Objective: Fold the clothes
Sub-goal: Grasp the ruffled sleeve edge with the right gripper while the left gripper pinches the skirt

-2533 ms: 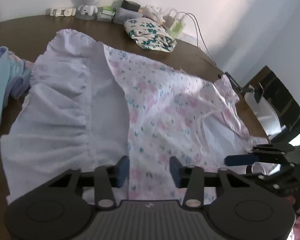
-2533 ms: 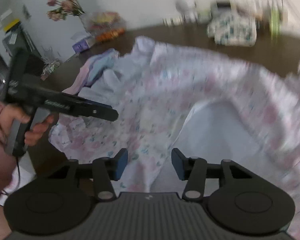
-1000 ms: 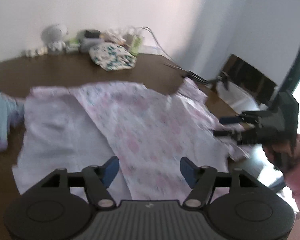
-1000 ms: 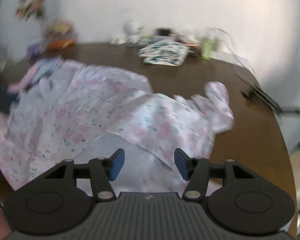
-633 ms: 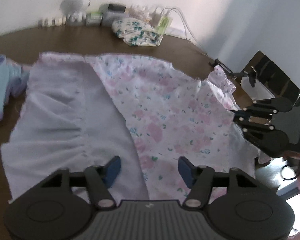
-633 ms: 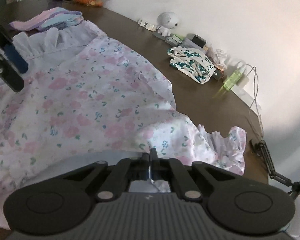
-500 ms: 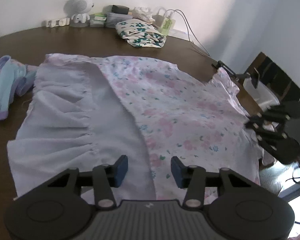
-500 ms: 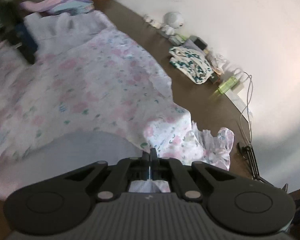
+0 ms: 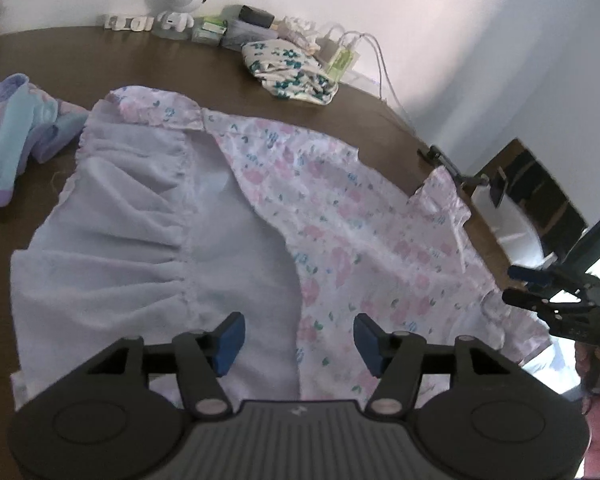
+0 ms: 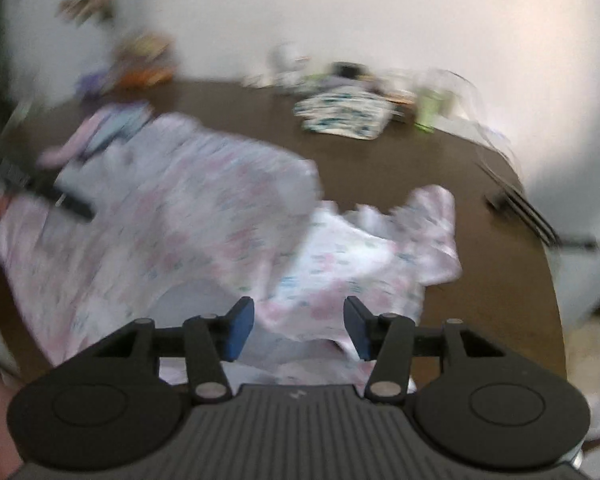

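A pink floral dress [image 9: 340, 220] with a white lining [image 9: 140, 240] lies spread on the brown table [image 9: 100, 64]. My left gripper [image 9: 298, 340] hovers over its near hem, where lining meets print. Its jaws are opening and the pads touch no cloth. In the blurred right wrist view, my right gripper [image 10: 297, 328] is over the dress [image 10: 204, 208] at its crumpled sleeve end. Its jaws are opening too, with cloth lying below the gap but not pinched. Each gripper shows in the other's view: the right gripper [image 9: 540, 292] at the dress's right edge, the left gripper [image 10: 60, 200] at the far left.
A folded white and green floral cloth [image 9: 292, 68] lies at the back of the table. A pastel striped garment [image 9: 12, 132] is bunched at the left. A white robot figure [image 9: 176, 0], chargers and cables line the wall. A black stand [image 10: 516, 204] lies near the table's right edge.
My right gripper was shut on the dress's edge half a second ago; it has since opened, let go and swung away. My left jaws have widened and the gripper has sunk slightly.
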The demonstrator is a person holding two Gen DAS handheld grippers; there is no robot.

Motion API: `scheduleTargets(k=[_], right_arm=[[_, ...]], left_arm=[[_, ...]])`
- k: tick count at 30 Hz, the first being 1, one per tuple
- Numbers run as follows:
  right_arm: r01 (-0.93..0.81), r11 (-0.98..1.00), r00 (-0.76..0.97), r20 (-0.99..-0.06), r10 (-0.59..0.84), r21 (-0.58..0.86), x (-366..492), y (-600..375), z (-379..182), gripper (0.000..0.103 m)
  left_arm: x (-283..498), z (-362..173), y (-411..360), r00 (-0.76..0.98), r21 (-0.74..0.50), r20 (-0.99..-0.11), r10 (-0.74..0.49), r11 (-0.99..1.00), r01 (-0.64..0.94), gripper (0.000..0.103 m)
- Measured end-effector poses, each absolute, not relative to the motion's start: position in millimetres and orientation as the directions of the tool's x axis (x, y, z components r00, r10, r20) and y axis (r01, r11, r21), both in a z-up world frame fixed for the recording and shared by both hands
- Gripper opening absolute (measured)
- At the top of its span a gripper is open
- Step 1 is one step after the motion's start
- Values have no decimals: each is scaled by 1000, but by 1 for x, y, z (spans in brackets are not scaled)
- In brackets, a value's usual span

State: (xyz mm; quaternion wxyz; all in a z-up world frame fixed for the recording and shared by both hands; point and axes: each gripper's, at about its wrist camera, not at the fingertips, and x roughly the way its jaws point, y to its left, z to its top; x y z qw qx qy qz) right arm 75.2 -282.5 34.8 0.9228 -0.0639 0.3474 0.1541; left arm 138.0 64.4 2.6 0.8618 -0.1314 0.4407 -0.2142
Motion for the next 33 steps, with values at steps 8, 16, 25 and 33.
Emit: scheduleTargets(k=[8, 16, 25, 33], right_arm=[[-264, 955, 721, -685, 103, -135, 70, -288, 6, 52], [-210, 962, 728, -684, 34, -176, 80, -290, -5, 54], [-191, 955, 728, -685, -17, -227, 90, -292, -7, 14], [-278, 906, 751, -660, -2, -319, 62, -274, 24, 4]], left_arm=[[155, 4, 45, 530, -369, -705, -471, 882, 293, 58], [168, -5, 28, 487, -399, -691, -534, 844, 359, 0], [153, -8, 48, 494, -430, -684, -537, 844, 321, 0], [147, -6, 56, 492, -443, -679, -545, 839, 317, 0]])
